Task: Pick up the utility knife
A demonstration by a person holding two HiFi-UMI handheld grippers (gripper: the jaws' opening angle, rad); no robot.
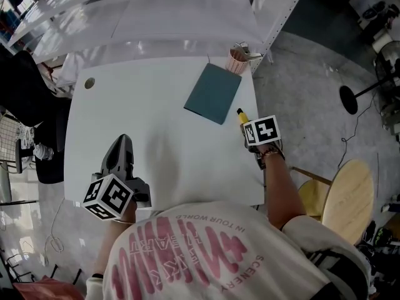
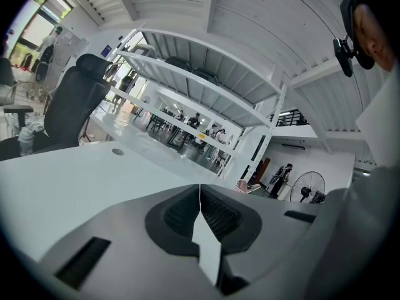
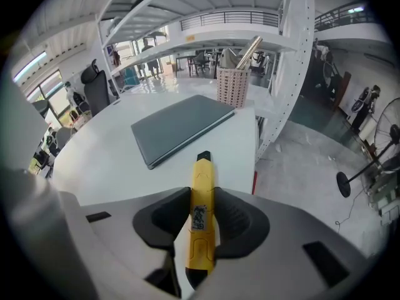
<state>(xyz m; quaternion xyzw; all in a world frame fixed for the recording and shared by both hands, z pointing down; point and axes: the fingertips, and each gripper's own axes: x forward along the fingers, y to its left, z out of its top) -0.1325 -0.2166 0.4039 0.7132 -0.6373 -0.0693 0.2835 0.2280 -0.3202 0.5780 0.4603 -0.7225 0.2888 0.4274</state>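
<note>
Jaws of right gripper (image 3: 202,199) snug on utility knife (image 3: 200,230)

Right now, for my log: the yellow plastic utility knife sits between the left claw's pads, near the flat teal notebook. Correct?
No: the yellow plastic utility knife sits between the right claw's pads, near the flat teal notebook; the left claw is shut, empty. The right gripper view shows it.

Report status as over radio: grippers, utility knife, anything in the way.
Left gripper shut, empty. Right gripper shut on utility knife. Teal notebook beyond knife tip, apart.
</note>
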